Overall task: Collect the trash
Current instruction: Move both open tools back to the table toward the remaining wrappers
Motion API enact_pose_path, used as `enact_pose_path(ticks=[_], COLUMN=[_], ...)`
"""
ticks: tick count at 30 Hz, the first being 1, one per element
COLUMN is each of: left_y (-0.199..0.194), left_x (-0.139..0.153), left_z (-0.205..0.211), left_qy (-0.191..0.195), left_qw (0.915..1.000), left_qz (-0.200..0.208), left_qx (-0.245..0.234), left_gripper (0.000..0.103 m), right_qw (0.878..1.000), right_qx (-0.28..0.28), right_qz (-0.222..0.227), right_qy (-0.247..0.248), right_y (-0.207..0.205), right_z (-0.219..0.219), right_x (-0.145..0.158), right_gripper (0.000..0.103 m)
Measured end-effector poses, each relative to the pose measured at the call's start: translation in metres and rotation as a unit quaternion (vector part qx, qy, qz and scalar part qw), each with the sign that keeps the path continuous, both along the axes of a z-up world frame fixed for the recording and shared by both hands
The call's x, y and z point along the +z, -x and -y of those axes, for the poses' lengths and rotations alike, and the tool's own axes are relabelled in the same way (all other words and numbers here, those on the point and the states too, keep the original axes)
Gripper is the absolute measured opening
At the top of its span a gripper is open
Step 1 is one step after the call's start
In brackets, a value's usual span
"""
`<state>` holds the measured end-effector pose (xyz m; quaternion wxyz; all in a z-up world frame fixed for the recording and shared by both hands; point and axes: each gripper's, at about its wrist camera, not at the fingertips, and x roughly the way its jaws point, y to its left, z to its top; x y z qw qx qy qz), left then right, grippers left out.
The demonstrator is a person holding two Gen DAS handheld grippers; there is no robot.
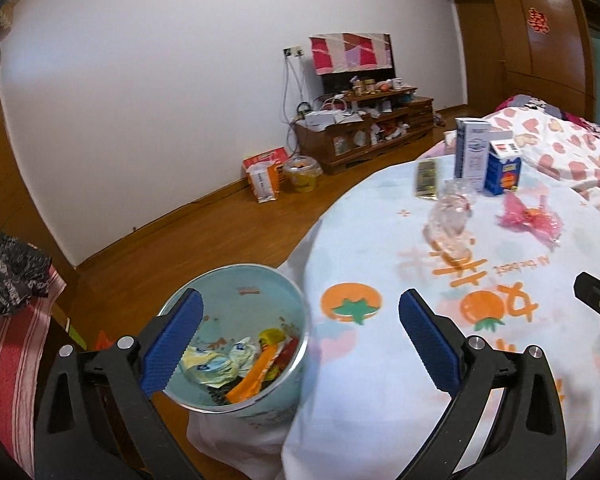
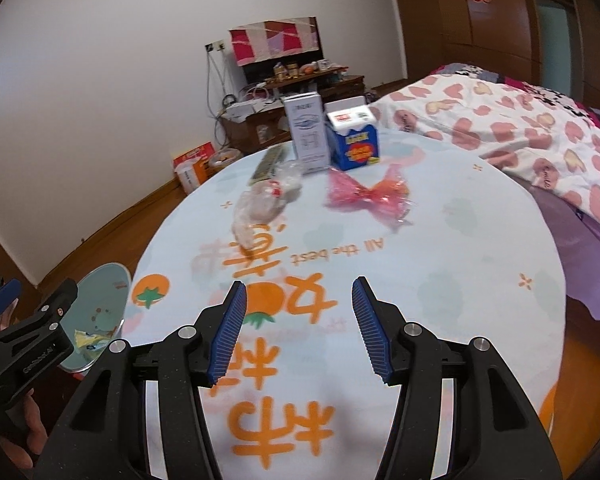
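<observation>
A light-blue trash bin [image 1: 236, 276] stands on the floor at the table's left edge, with several wrappers inside; it also shows in the right wrist view [image 2: 104, 284]. My left gripper [image 1: 300, 316] is open and empty, above the bin's right rim and the table edge. My right gripper [image 2: 299, 300] is open and empty over the near part of the table. On the table lie a crumpled clear plastic bag [image 2: 264, 200], a pink wrapper [image 2: 366, 194], a flat gold packet [image 2: 268, 164], a white-blue carton [image 2: 306, 136] and a blue carton [image 2: 356, 140].
The round table [image 2: 480, 248] has a white cloth with orange print. A bed with a heart-pattern quilt [image 2: 520, 128] is at the right. A wooden TV cabinet [image 1: 364, 128] and boxes [image 1: 266, 178] stand by the far wall. A striped cloth with a black bag [image 1: 8, 276] is at the left.
</observation>
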<state>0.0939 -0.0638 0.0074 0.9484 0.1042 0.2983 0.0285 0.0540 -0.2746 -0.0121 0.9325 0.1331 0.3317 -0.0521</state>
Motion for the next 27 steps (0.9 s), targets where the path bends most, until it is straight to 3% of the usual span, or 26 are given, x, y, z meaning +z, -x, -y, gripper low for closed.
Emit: enact_pose_path(ticks=[14,27], left_y=[-0.009,-0.039], left_x=[-0.002,-0.023], left_z=[0.034,0.058], left_qy=[-0.006,-0.013], left_qw=[0.9995,0.9979], left_qz=[-0.007,-0.042], left_qx=[-0.031,-0.048], left_gripper=[0.097,0.097], right_qw=[0.999,0.997], right_qx=[-0.040,-0.067], right_qz=[-0.004,-0.029], right_qy=[-0.007,-0.006], right_y=[0.004,-0.011], right_z=[0.038,0.069], right_x=[-0.006,-0.022], right_gripper=[0.055,0.055])
